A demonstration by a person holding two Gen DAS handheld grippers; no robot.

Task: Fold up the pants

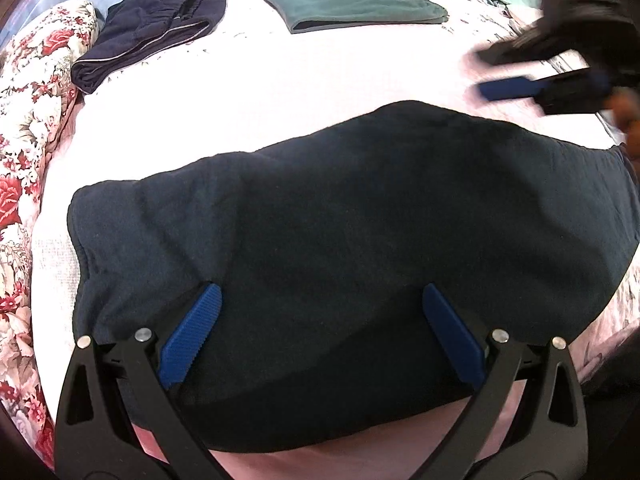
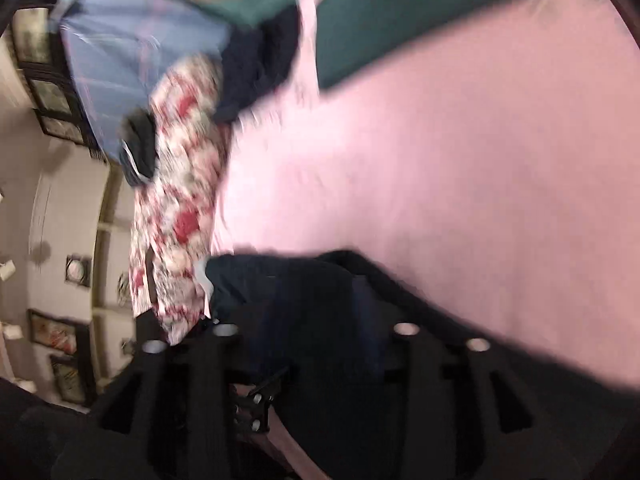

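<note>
left gripper (image 1: pixel 320 300): jaws wide apart, over dark pants (image 1: pixel 360 220), gripping nothing | right gripper (image 1: pixel 516 76): jaws parted, empty, above bed (image 1: pixel 280 80)

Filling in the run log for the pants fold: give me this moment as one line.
pants: folded, flat on bed | left gripper: open over near edge | right gripper: open, blurred, off cloth | two folded garments behind

Dark navy pants (image 1: pixel 352 248), folded into a broad, roughly rectangular bundle, lying flat on the pale pink bed (image 1: pixel 280 92). Soft creases at the left end; near edge slightly rounded. Right-wrist view too blurred for detail.
</note>
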